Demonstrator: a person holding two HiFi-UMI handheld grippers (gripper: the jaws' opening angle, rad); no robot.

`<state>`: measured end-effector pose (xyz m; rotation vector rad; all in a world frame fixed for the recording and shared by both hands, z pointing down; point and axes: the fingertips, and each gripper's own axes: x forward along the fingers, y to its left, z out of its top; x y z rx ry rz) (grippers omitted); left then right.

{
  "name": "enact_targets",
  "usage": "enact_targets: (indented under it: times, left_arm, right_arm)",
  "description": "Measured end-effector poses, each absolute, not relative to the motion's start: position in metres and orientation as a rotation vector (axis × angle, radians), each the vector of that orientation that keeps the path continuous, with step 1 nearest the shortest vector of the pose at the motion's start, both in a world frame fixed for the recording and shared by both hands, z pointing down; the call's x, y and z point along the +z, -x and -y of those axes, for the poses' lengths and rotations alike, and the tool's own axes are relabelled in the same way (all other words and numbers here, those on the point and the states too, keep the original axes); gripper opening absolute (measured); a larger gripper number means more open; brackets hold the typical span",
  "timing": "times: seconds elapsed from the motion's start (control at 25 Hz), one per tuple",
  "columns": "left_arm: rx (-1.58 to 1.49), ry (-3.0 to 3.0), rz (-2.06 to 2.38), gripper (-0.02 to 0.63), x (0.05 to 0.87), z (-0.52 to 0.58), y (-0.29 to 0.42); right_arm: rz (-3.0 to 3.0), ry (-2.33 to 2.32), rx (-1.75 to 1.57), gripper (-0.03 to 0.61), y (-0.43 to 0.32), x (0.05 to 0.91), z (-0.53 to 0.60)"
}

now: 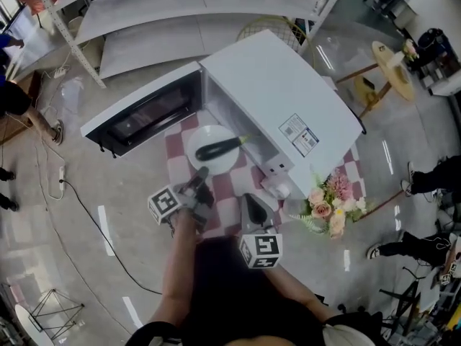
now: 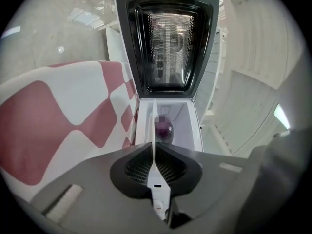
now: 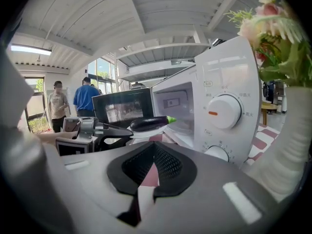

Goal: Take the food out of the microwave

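A dark purple eggplant (image 1: 218, 148) lies on a white plate (image 1: 202, 141) at the mouth of the white microwave (image 1: 281, 99), whose door (image 1: 144, 114) hangs open to the left. My left gripper (image 1: 199, 176) is shut on the plate's near rim. In the left gripper view the plate (image 2: 154, 116) shows edge-on between the jaws, with the eggplant (image 2: 164, 128) beyond. My right gripper (image 1: 249, 200) hovers to the right, shut with nothing in it. The right gripper view shows the eggplant (image 3: 148, 123), the left gripper (image 3: 105, 130) and the microwave's dials (image 3: 225, 112).
A red-and-white checked cloth (image 1: 180, 166) covers the table under the microwave. A vase of pink flowers (image 1: 328, 202) stands at the microwave's right front corner, close to my right gripper. People stand on the floor far off (image 3: 87, 99).
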<state>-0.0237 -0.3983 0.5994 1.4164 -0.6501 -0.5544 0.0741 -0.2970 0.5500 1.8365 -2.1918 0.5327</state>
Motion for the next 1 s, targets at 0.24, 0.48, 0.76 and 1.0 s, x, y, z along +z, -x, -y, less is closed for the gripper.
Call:
enact_targets:
  times: [0.24,0.48,0.76,1.0]
  left_arm:
    - [-0.611,-1.394,0.668,0.024,0.596,0.387,0.038]
    - [-0.630,-1.397,0.718,0.025,0.597,0.376,0.058]
    - [-0.670,-1.389,0.768,0.025,0.594,0.361,0.078]
    - [-0.721,-1.357,0.802,0.025,0.589,0.348,0.098]
  right_arm:
    - [2.203,-1.828,0.529,0.000,-0.074,0.550,0.292]
    - [2.219,-1.820,0.524,0.000,-0.070,0.546,0.288]
    - [2.248,-1.792,0.507,0.000,-0.060,0.547,0.287]
    - [2.269,-1.784,0.491,0.000,-0.051,0.544,0.288]
